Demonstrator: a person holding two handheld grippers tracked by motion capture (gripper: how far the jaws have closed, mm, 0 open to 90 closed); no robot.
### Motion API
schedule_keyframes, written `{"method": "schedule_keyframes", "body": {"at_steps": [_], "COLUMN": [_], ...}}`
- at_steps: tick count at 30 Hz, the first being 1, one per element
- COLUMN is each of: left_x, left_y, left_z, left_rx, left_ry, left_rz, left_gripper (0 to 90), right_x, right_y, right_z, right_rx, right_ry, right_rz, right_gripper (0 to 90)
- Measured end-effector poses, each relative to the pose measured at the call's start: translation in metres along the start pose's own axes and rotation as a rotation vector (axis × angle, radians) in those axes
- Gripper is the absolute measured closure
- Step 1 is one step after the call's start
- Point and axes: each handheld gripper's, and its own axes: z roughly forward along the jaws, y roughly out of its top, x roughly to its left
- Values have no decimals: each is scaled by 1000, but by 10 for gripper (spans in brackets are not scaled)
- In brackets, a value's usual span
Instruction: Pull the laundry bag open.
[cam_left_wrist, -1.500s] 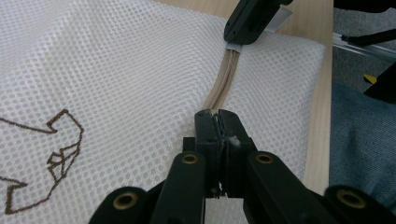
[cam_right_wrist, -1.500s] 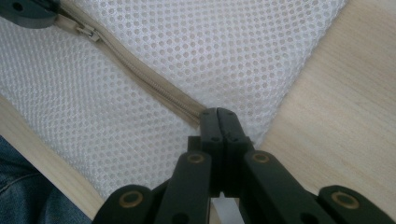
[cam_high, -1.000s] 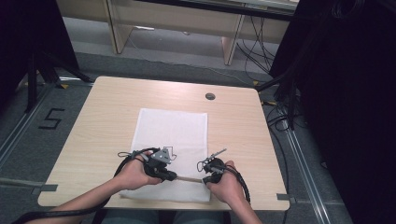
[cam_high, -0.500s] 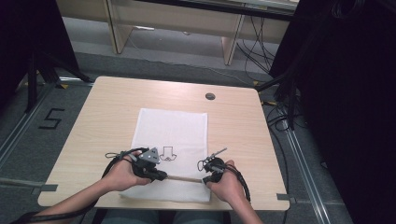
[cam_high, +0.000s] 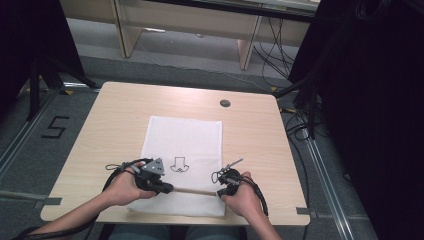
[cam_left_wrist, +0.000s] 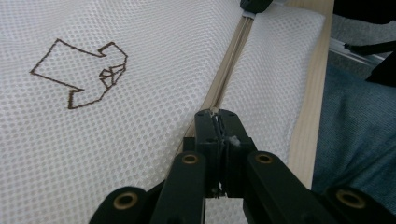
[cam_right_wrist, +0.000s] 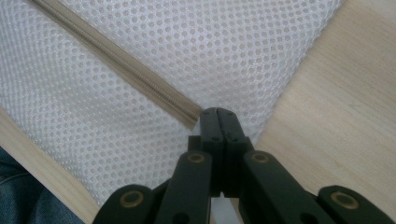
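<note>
the step in hand looks like running a zipper along a white mesh bag (cam_high: 182, 145) that lies flat on the near half of the surface (cam_high: 120, 115). the beige zipper (cam_high: 195, 191) runs left to right close to the bag's near edge. the right tool (cam_high: 223, 189) is pinched fully shut at the zipper's right end, seemingly on the end of the bag to anchor it, and the left tool (cam_high: 167, 188) is clamped shut on what appears to be the slider; the pull itself is hidden between the jaws. to do it well, i'd judge the right hand should keep the tape taut while the left draws straight along the zipper line, low and level, so the soft mesh doesn't bunch or catch. the fabric is a fine perforated weave, limp and slightly padded, with a brown stitched arrow (cam_high: 178, 164) just beyond the zipper. the pale wood-grain top is smooth, with a round cable hole (cam_high: 225, 103) at the far side.
</note>
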Motion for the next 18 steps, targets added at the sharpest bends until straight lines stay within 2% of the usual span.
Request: {"method": "schedule_keyframes", "body": {"at_steps": [1, 3, 5, 6, 8, 9, 10, 11, 12, 13, 14, 16, 17, 18], "left_x": [1, 1, 2, 2, 2, 2, 1, 3, 3, 3, 4, 5, 5, 6], "left_y": [0, -1, -1, -2, -2, -2, -2, -2, -2, -3, -5, -6, -7, -7], "left_z": [-1, -1, -2, -2, -3, -3, -2, -3, -3, -3, -5, -6, -8, -8], "left_rx": [-8, 0, -1, -9, -7, -11, -11, -5, -5, 7, 8, 6, -2, 0], "left_ry": [-6, 2, -2, -7, -9, -10, -9, -10, -10, -1, 1, 1, 1, -3], "left_rz": [-7, 16, 17, -3, 6, 3, -8, 18, 6, 14, -2, 2, -18, -1], "left_gripper": [877, 877, 877, 877, 877, 877, 877, 877, 878, 878, 877, 877, 877, 877], "right_x": [0, 0, 0, 0, 0, 1, 0, 0, 0, 2, 1, 0, 0, 0], "right_y": [0, 0, 0, 0, 0, -1, 0, 0, 0, -1, -1, -1, 0, 0], "right_z": [0, 0, 0, 0, 0, 1, 1, 1, 0, 0, 0, 0, 0, 0], "right_rx": [2, 2, -1, -1, -2, -8, -9, -9, -3, 8, -3, -4, -3, 1], "right_ry": [0, 1, 1, 1, 6, 6, 3, 3, 3, 14, 10, 8, 11, 7], "right_rz": [3, 2, 4, 4, 6, 14, 2, 4, 3, 38, 17, 8, 5, 13], "right_gripper": [900, 900, 900, 900, 900, 900, 900, 900, 900, 900, 900, 900, 900, 900]}}
